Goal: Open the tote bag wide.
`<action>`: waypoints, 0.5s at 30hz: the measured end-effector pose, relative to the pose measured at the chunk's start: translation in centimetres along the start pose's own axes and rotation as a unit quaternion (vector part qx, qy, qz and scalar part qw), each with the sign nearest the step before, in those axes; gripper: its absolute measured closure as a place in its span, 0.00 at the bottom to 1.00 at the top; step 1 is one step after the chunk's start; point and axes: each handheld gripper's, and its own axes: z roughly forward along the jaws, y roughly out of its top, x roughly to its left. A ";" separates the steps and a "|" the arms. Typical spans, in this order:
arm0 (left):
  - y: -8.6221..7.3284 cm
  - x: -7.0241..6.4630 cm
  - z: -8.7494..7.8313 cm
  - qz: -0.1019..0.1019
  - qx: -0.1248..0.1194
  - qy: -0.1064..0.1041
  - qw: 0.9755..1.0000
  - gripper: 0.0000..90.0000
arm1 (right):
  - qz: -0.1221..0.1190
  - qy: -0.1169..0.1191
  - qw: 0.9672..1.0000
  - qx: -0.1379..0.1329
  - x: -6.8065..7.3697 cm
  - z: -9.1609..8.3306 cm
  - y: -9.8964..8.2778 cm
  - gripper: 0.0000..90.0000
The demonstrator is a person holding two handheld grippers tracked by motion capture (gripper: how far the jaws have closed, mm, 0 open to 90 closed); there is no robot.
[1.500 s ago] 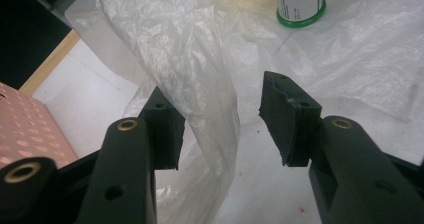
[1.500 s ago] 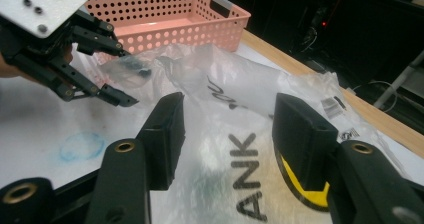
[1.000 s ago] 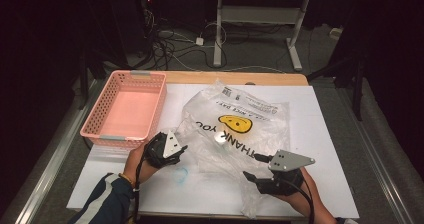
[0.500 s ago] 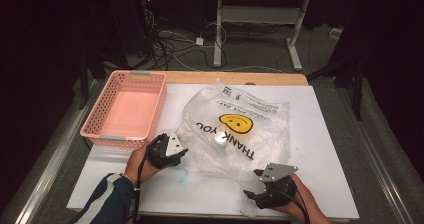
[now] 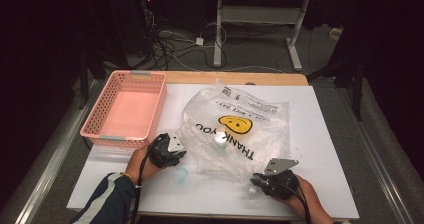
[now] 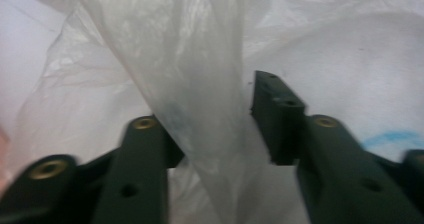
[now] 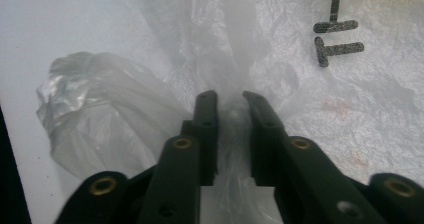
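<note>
Right gripper view is showing the right claw point(image 7: 230, 101) closing narrowly, pinching a plastic bag point(image 7: 220, 44) handle. Left claw point(image 6: 210, 114) is closing too, half-open, bag film hanging between without being clamped.

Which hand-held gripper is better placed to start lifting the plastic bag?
Right. The right hand-held gripper has its jaws nearly shut, pinching the plastic bag handle, while the left hand-held gripper stands wider, plastic loose between its jaws.

A wooden table point(image 5: 235, 78) covered by a white sheet point(image 5: 320, 134) carries a clear plastic "THANK YOU" bag point(image 5: 240, 129) at centre. Left of the bag sits an empty pink basket point(image 5: 126, 110), just beside it.
</note>
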 end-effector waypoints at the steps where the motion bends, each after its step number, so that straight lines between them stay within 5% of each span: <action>1: 0.1 0.0 0.0 0.000 0.002 0.000 1.000 0.75 | -0.002 -0.003 1.000 0.002 0.0 0.0 0.0 0.93; 3: 0.1 -0.2 0.1 0.008 0.009 0.007 1.000 0.90 | -0.007 -0.011 1.000 0.005 0.1 0.0 0.1 0.96; 8: 0.3 -0.4 -0.7 0.019 -0.003 0.002 1.000 0.94 | -0.010 -0.033 0.999 -0.012 0.1 -0.7 0.3 0.97; 15: 0.8 -0.3 -3.1 0.028 -0.047 0.009 0.998 0.97 | 0.001 -0.069 0.995 -0.070 -0.3 -2.7 0.5 0.98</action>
